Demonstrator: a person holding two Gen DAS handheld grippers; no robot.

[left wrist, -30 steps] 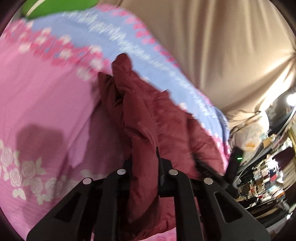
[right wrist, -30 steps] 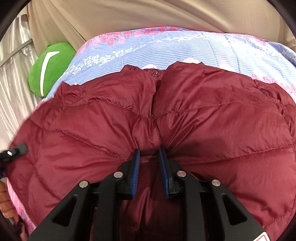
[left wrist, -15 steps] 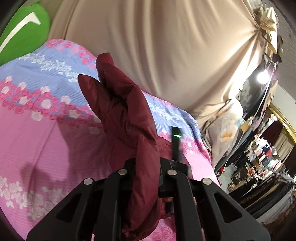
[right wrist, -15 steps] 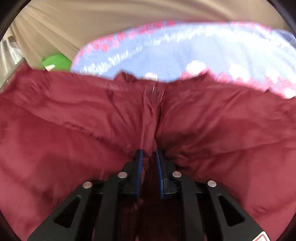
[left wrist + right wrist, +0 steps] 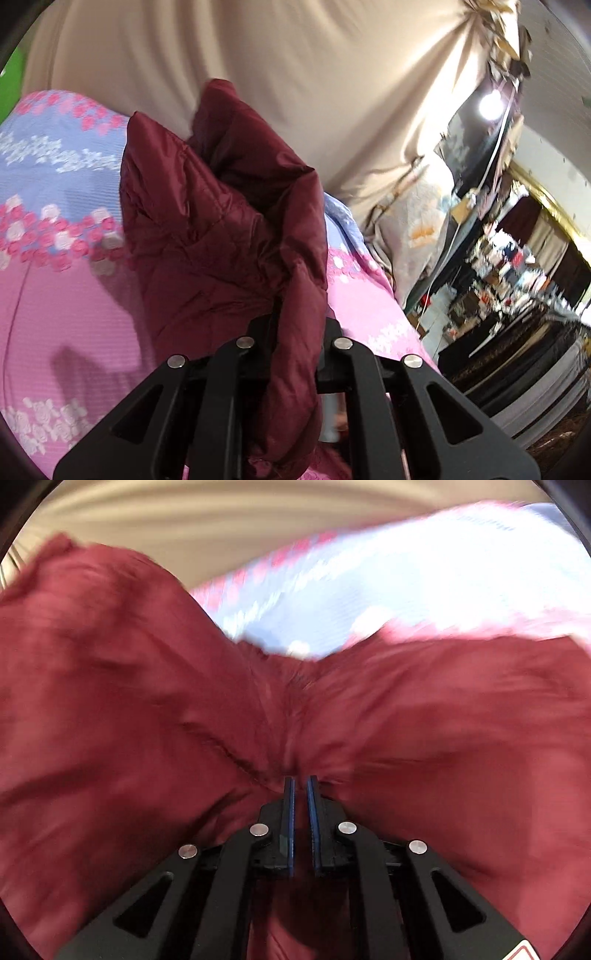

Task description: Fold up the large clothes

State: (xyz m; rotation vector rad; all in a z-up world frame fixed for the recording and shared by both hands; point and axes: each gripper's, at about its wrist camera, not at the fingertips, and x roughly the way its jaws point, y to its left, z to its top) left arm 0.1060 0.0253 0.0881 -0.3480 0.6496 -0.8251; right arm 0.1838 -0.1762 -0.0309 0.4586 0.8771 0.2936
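both grippers have hold of the jacket [image 5: 221, 229], a dark red quilted one, above a bed [image 5: 62, 280] with a pink and blue floral cover.

left gripper [image 5: 295, 354]: clenched on a thick bunch of jacket fabric. the bunch runs up between its jaws, stands clear of the bed and folds over on itself at the top. bed cover shows to either side of it, a beige drape [image 5: 295, 74] behind.

right gripper [image 5: 301, 808]: jaws have just been closing, and the blue pads [image 5: 290, 823] now stand narrow with a pinch of jacket [image 5: 147, 720] between them, at a seam where two quilted panels meet. grip reads as taken. the view is heavily blurred, so detail of the seam is uncertain. the jacket fills most of this view, billowing left and right of the pinch; bed cover [image 5: 406, 572] shows beyond its far edge.

progress, judged: early to middle. the jacket is picked up at two points and partly off the bed. no flat, finished fold is visible anywhere; the cloth is bunched and rumpled, not squared.

left to do: carry the lifted part over, lay it down on the rest, smooth it, then probably further folds to make it compact. sleeves: cannot tell where they lie, nor whether any are already tucked in.

risk noted: slick padded shell, bulky; could slip from a narrow pinch.
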